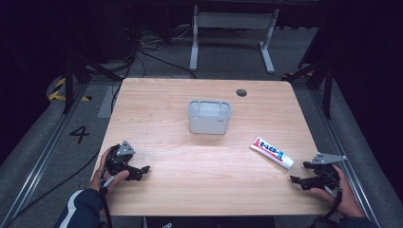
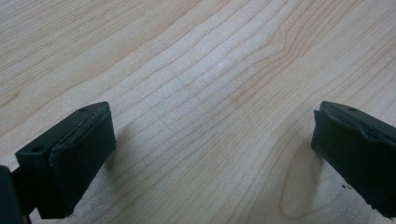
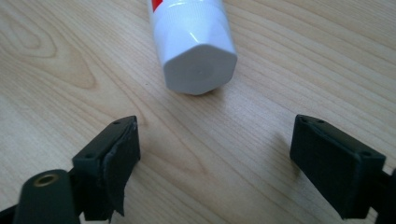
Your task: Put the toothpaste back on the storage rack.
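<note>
High view: a light wood table [image 1: 204,156] with rounded corners stands on grey carpet in a dark room. A round dark grommet [image 1: 241,92] sits near the far edge, right of centre. A grey bin [image 1: 209,117] stands a little beyond mid-table. A white tube [image 1: 272,152] with red and blue print lies flat toward the right edge, cap end pointing to the near right corner. Beyond the table, a white desk frame [image 1: 233,33], loose cables [image 1: 142,47] on the floor, dark stands at both sides. Yellow-black tape [image 1: 59,90] and a painted "4" [image 1: 79,134] mark the floor at left.

The left gripper [image 1: 142,170] rests at the near left corner, held in a hand with a dark sleeve. The right gripper [image 1: 295,180] sits at the near right corner, just short of the tube's cap.

Left gripper view: jaws wide apart over bare wood grain, nothing between them.

Right gripper view: jaws spread wide and empty. The tube's white cap [image 3: 198,63] lies just ahead of the gap, apart from both pads, on the wood.
</note>
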### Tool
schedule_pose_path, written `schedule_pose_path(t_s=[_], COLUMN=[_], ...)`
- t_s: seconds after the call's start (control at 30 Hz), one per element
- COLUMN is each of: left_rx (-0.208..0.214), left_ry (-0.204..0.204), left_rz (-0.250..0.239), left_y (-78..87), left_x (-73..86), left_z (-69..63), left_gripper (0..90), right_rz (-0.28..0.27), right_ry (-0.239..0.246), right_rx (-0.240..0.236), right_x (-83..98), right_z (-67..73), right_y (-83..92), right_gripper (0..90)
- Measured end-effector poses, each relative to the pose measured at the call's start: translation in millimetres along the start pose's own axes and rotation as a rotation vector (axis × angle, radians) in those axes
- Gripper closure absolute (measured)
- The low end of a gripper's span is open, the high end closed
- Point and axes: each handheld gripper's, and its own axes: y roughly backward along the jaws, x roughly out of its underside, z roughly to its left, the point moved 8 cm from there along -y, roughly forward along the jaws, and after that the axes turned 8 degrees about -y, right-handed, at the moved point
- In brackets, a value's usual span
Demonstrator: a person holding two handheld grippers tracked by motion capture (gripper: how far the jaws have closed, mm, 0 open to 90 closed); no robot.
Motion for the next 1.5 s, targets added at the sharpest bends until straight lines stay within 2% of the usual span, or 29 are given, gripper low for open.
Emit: schedule_pose_path(t_s=[0.07,0.13,0.23,0.3,0.37,0.43,0.57,0.63,0.9,0.93,1.07,1.13,1.23,1.27,1.33,1.5], left_rx=[-0.007,-0.012,-0.011,-0.011,-0.011,-0.006,-0.005,-0.005,-0.004,-0.005,-0.006,-0.006,-0.006,-0.006,-0.006,-0.006], left_ry=[0.0,0.003,0.012,0.005,0.004,0.021,0.02,0.018,0.006,0.005,0.006,0.006,0.006,0.006,0.006,0.006], left_rz=[0.002,0.002,0.0,0.002,0.001,0.002,0.002,0.006,0.01,0.008,0.007,0.007,0.007,0.007,0.007,0.007], left_y=[0.0,-0.1,-0.2,-0.1,-0.2,-0.3,-0.3,-0.1,-0.5,-0.7,-0.9,-0.9,-0.9,-0.9,-0.9,-0.9], left_x=[-0.1,-0.2,-0.3,-0.2,-0.3,-0.3,-0.3,-0.3,-1.2,-1.4,-1.6,-1.6,-1.6,-1.6,-1.6,-1.6], left_z=[0.3,0.1,-0.5,-0.1,-0.1,-2.2,-2.1,-1.9,-1.2,-1.1,-1.1,-1.2,-1.2,-1.1,-1.1,-1.1], left_gripper=[0.1,0.1,0.1,0.1,0.1,0.5,0.5,0.5,0.5,0.5,0.5,0.5,0.5,0.5,0.5,0.5], right_rz=[-0.015,-0.051,-0.068,-0.078,-0.075,-0.077,-0.079,-0.053,-0.003,0.01,0.052,0.078,0.135,0.139,0.139,0.163], right_ry=[-0.003,-0.012,-0.006,-0.001,0.009,0.04,0.068,0.103,0.176,0.178,0.221,0.235,0.264,0.271,0.259,0.247], right_rx=[-0.021,-0.022,-0.016,-0.033,-0.038,-0.055,-0.06,-0.055,-0.052,-0.068,-0.054,-0.065,-0.046,-0.039,-0.061,-0.061], right_x=[-0.5,-3.5,-8.9,-13.6,-18.2,-26.0,-38.2,-48.3,-74.1,-78.6,-91.6,-96.4,-101.6,-103.3,-107.6,-114.2], right_z=[1.4,0.9,-0.1,2.3,4.7,9.0,14.3,19.6,32.3,34.1,35.9,39.8,44.5,44.5,45.5,42.9], right_y=[1.8,4.6,10.2,13.7,15.5,17.8,18.3,14.6,-0.9,-4.8,-17.9,-23.7,-33.9,-35.9,-39.9,-46.1], right_gripper=[21.0,19.5,19.5,19.5,19.7,22.2,23.3,23.6,25.0,25.1,26.2,28.0,28.4,28.6,29.5,30.5])
